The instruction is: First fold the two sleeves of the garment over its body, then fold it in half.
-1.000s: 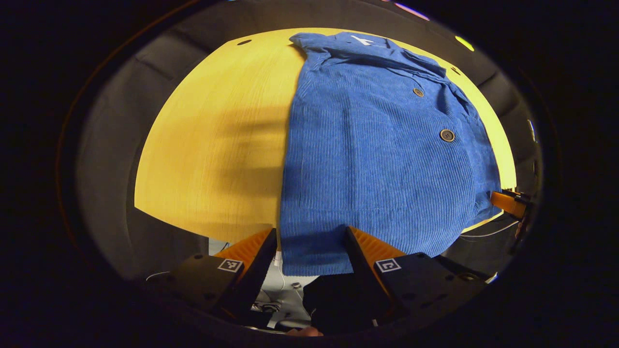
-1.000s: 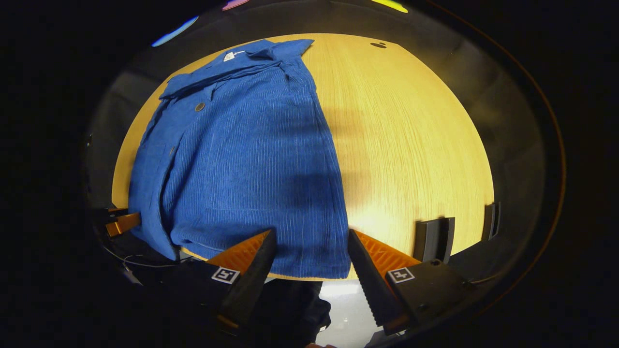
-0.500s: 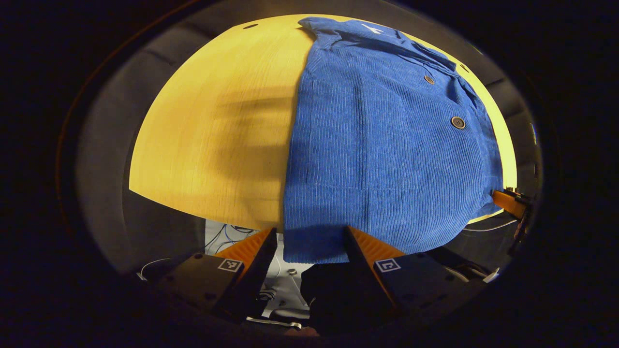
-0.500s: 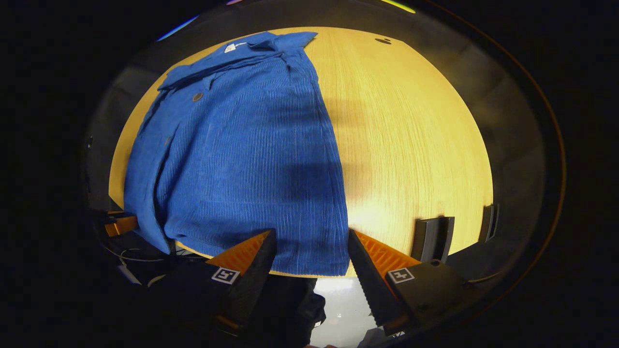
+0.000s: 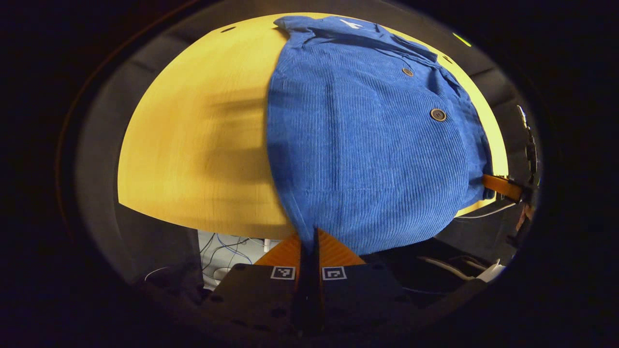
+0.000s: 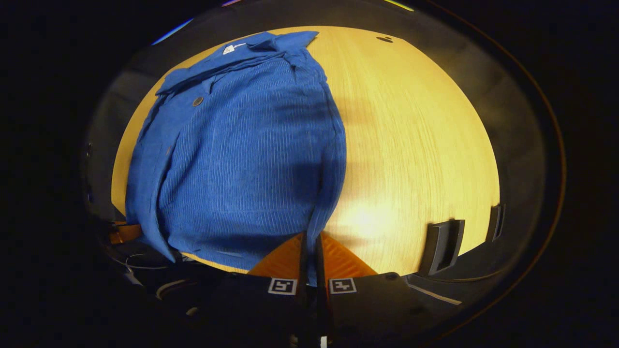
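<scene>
A blue corduroy shirt [image 5: 377,140] with brown buttons lies on the yellow wooden table [image 5: 193,154], sleeves folded in, collar at the far end. In the left gripper view my left gripper [image 5: 309,235] is shut on the near hem corner of the shirt, at the table's front edge. In the right gripper view my right gripper [image 6: 310,238] is shut on the other near hem corner of the shirt [image 6: 242,159], which puckers up toward the fingers. The right gripper [image 5: 503,186] also shows at the far right of the left gripper view, at the hem.
The table [image 6: 416,145] lies bare beside the shirt. Two dark clips [image 6: 442,246] stand on its near right edge in the right gripper view. Cables [image 5: 227,244] lie on the floor below the front edge. Dark booth walls surround the table.
Both grippers went from open, straddling the hem corners, to shut on them. The hem has bunched and lifted slightly toward each gripper.
</scene>
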`<state>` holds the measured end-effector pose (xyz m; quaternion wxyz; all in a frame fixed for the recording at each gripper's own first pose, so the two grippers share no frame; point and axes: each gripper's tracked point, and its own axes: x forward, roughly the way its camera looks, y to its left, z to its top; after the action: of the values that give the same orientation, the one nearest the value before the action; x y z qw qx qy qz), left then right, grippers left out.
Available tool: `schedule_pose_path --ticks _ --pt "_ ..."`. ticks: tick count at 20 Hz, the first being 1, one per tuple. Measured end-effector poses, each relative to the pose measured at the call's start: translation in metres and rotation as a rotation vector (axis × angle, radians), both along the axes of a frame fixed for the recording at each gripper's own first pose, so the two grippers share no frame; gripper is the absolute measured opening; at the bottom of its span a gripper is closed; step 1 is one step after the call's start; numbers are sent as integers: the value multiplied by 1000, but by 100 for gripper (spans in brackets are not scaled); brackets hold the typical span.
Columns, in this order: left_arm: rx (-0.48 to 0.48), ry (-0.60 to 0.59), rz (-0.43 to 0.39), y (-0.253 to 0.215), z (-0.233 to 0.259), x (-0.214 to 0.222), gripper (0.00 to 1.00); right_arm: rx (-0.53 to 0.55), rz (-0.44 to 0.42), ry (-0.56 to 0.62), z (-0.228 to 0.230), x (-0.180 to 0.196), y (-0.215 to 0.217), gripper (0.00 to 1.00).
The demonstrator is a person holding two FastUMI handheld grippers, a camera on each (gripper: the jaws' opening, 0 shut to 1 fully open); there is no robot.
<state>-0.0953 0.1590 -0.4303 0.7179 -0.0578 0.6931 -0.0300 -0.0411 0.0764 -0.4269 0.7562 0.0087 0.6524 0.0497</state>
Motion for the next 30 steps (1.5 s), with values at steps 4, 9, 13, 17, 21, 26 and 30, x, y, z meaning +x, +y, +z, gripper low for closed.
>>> schedule_pose_path --ticks 4,9,13,17,21,26,30 --pt "-104 -57 49 3 16 14 0 -4 -38 -25 8 13 -6 2" --pt "-203 -245 101 13 85 83 0 66 -92 -149 70 54 8 2" --pt "-251 -340 97 22 124 125 0 77 -103 -267 129 97 16 1" --pt "-293 -452 107 44 171 187 0 94 -127 -377 183 153 21 1" --pt "-261 -583 138 72 203 279 0 104 -155 -509 214 255 28 1" --pt "-190 -573 217 91 148 402 0 127 -198 -529 166 403 39 0" --pt "-105 -419 280 99 60 449 0 167 -219 -408 76 467 60 1"
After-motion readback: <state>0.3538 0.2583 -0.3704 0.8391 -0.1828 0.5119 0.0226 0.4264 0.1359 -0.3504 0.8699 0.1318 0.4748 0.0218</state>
